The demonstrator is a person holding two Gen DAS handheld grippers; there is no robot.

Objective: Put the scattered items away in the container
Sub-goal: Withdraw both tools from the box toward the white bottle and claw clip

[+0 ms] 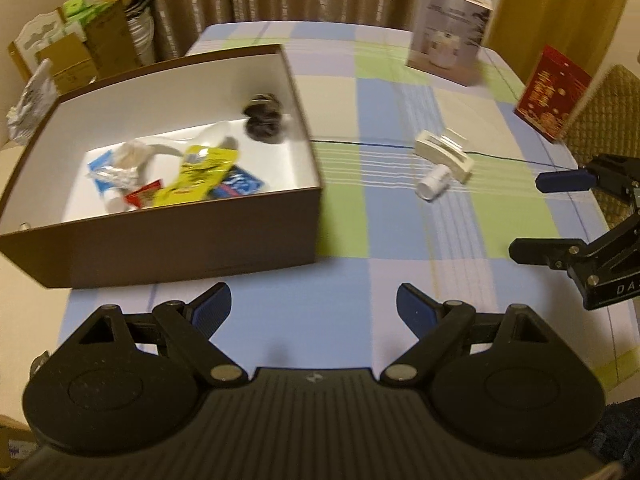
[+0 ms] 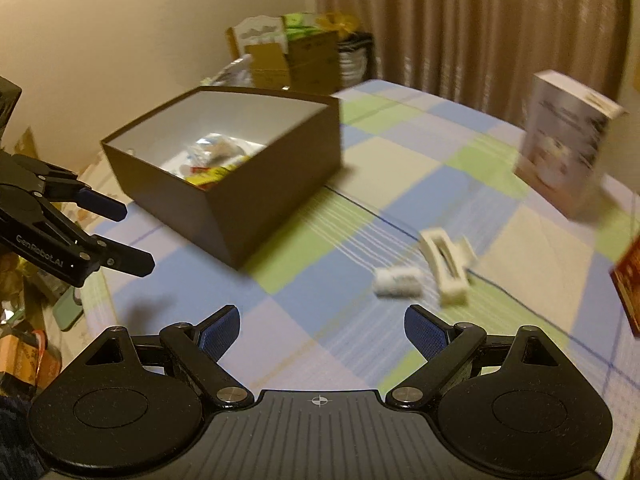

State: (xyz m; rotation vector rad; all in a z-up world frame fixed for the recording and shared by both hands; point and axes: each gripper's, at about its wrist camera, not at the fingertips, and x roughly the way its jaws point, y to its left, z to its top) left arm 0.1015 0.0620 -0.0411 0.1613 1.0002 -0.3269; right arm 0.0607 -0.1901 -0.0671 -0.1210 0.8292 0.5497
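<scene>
Checked cloth in blue, green and cream covers the table [image 1: 392, 240]. From the left wrist, the left gripper [image 1: 314, 312] hovers with fingers spread wide and nothing between them. Ahead on the left sits the brown box [image 1: 200, 224], already holding packets. A white clip [image 1: 442, 150] lies right of it, its long axis slanting down to the right, with a small white cylinder [image 1: 431, 184] touching its near side. From the right wrist, the right gripper [image 2: 322, 332] is likewise wide and empty; the clip [image 2: 444, 268] runs away from the camera, the cylinder [image 2: 398, 282] crosswise.
</scene>
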